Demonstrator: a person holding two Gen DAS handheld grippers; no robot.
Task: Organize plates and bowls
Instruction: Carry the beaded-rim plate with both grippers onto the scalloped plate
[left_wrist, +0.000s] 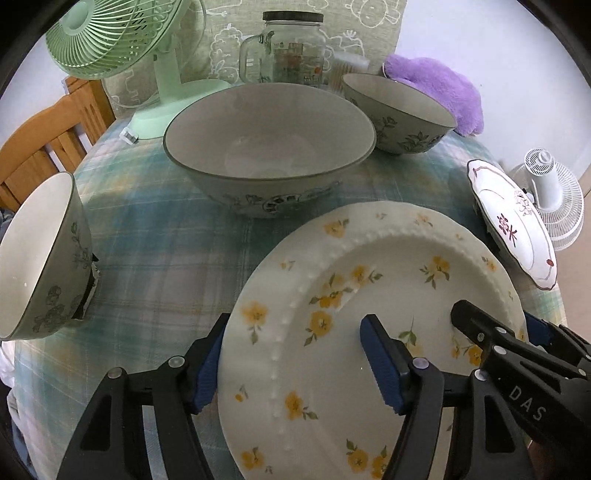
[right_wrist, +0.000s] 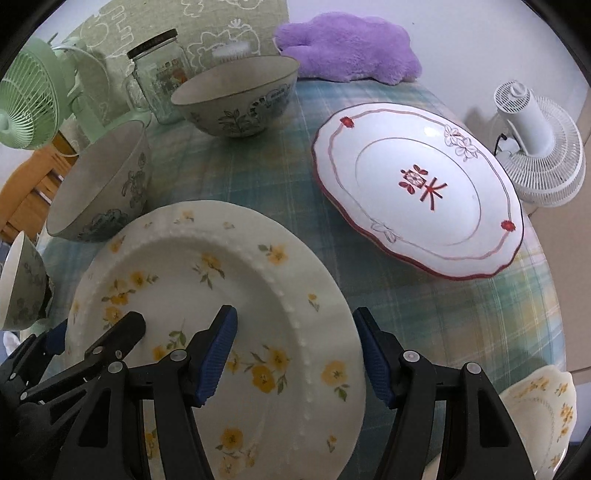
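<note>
Sorting looks barely begun. Nothing is stacked yet: the big bowl (left_wrist: 269, 147) sits mid-table on the plaid tablecloth (left_wrist: 155, 251), a smaller bowl (left_wrist: 399, 110) behind it to the right, a third bowl (left_wrist: 40, 254) at the left edge of the left wrist view, apparently tipped, though the lens may exaggerate that. The red-trimmed plate (right_wrist: 417, 192) lies alone on the right side of the table, well apart from the bowls; a scalloped yellow-flowered dish (right_wrist: 543, 410) peeks in at the near right corner. The yellow-flowered plate (right_wrist: 207, 314) is nearest, in front of the big bowl, and both tools are on it. Left gripper (left_wrist: 291, 362): jaws spread wide, straddling the plate's left rim, one finger outside the edge and one over the plate face; not closed on it. Right gripper (right_wrist: 295, 354): likewise wide apart, astride the right rim, inner pad over the plate, outer pad beyond the edge; no clamp visible. Cannot tell whether any pad actually touches the china. Judgement: the plates and bowls all remain to be grouped.
</note>
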